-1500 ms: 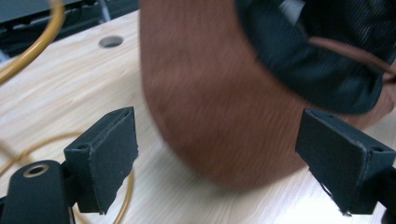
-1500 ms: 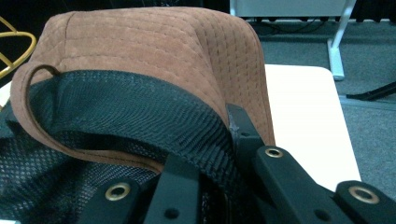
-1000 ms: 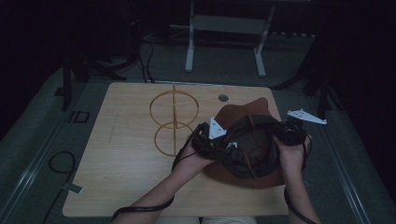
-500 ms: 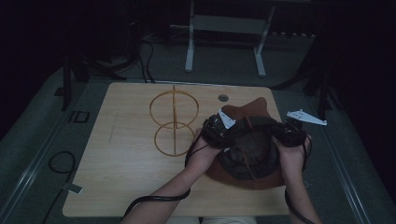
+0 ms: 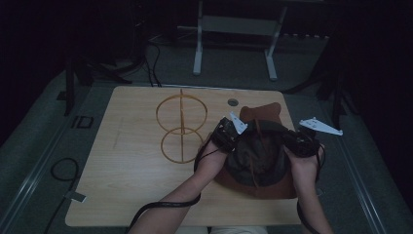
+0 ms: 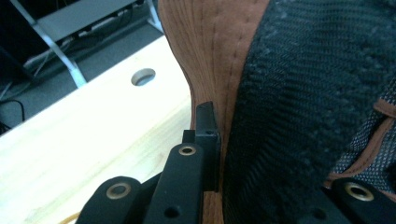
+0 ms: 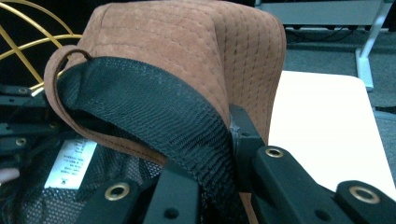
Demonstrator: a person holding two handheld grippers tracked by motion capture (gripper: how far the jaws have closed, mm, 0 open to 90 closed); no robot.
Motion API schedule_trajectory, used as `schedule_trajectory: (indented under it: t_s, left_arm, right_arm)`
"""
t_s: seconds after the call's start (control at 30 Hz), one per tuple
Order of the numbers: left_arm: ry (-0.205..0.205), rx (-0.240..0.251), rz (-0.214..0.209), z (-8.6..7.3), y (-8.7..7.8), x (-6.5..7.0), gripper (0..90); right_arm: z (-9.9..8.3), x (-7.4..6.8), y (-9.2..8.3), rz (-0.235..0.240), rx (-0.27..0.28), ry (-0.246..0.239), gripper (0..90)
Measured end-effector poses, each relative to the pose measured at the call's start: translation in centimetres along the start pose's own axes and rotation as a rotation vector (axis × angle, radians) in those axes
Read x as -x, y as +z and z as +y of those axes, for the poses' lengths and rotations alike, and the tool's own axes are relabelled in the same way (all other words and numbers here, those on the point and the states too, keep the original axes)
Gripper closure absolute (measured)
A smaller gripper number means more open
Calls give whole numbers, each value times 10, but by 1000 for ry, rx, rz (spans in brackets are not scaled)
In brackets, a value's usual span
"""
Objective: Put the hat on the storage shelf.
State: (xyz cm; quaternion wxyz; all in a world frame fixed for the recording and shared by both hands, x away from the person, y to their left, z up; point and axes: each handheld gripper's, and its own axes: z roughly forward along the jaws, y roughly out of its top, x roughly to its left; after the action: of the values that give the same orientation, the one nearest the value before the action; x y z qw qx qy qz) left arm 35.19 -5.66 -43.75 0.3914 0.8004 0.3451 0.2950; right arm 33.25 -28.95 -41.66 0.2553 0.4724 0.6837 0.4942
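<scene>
in the high view, a brown hat (image 5: 258,146) with a dark mesh lining is lying upside down at the right centre of the wooden table (image 5: 136,165), between the left gripper (image 5: 228,132) and the right gripper (image 5: 301,142), each one touching an opposite edge of the hat. in the left gripper view, the jaws are pinching the suede brim and mesh lining (image 6: 299,93), and in the right gripper view, the jaws are pinching the folded brim in the lower centre of the frame. a gold wire stand (image 5: 181,127) is sitting left of the hat, near the table centre.
</scene>
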Motion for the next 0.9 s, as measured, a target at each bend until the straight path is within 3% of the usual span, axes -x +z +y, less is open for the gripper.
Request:
schedule_trajectory:
  t_s: [0.23, 0.4, 0.5, 0.63, 0.8, 0.9]
  left_arm:
    - [-16, 29, -18, 6, -11, -2, 872]
    - [9, 53, -15, 11, -16, 3, 873]
    - [6, 76, -16, 15, -21, 0, 874]
    - [10, 90, -19, 20, -28, -4, 873]
    - [36, 110, -6, 22, -35, -3, 873]
    - [38, 129, -24, 21, -38, -4, 872]
  right_arm:
    - [-1, -3, -9, 2, 23, -15, 834]
    - [-2, -1, -16, -2, 33, -25, 813]
    - [-2, 1, -24, 22, 36, -23, 730]
    - [-4, -3, -38, 65, 56, -60, 641]
    - [-10, -4, -49, 99, 24, -90, 566]
    - [-16, -2, -57, 137, -13, -111, 530]
